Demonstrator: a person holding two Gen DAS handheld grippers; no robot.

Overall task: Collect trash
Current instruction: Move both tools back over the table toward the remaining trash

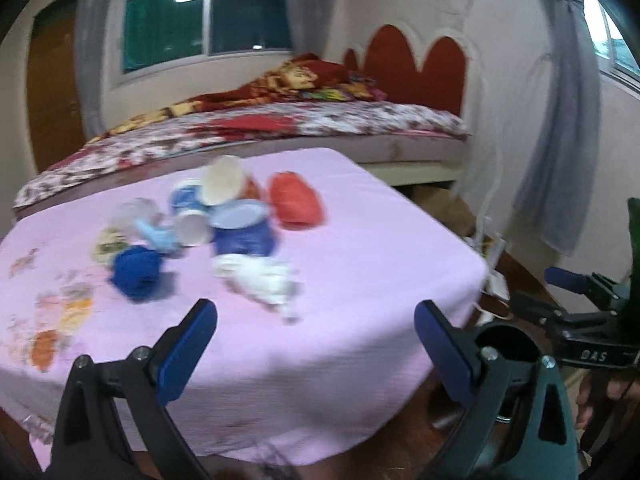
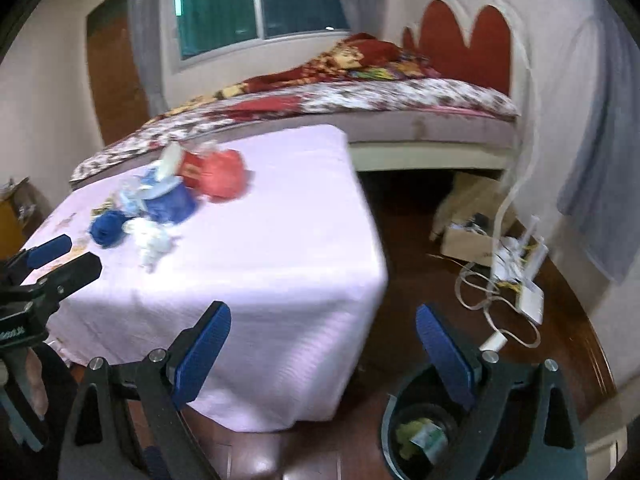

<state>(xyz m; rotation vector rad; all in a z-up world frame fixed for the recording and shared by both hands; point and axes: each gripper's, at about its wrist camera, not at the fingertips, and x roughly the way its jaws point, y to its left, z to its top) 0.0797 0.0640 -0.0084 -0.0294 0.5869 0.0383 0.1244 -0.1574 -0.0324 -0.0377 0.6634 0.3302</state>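
A blurred heap of trash lies on the pink-covered table (image 1: pixel 360 280): a crumpled white wad (image 1: pixel 262 278), a blue ball (image 1: pixel 134 274), a blue cup (image 1: pixel 246 232), a white cup (image 1: pixel 222 180) and a red bag (image 1: pixel 294 200). My left gripper (image 1: pixel 316 320) hovers open above the table's near edge, short of the white wad. Past the table's right corner (image 2: pixel 360 240), my right gripper (image 2: pixel 324 328) hangs open and empty. Below it on the floor stands a dark bin (image 2: pixel 424 436) with scraps inside. The heap shows again in the right wrist view, with the red bag (image 2: pixel 222 176) and white wad (image 2: pixel 150 244).
A bed (image 1: pixel 280 128) with a floral cover runs behind the table. On the wooden floor to the right lie a cardboard box (image 2: pixel 468 236), a white router and tangled cables (image 2: pixel 516 292). Grey curtains (image 1: pixel 560 140) hang by the wall. The other gripper (image 2: pixel 44 276) appears at the left edge.
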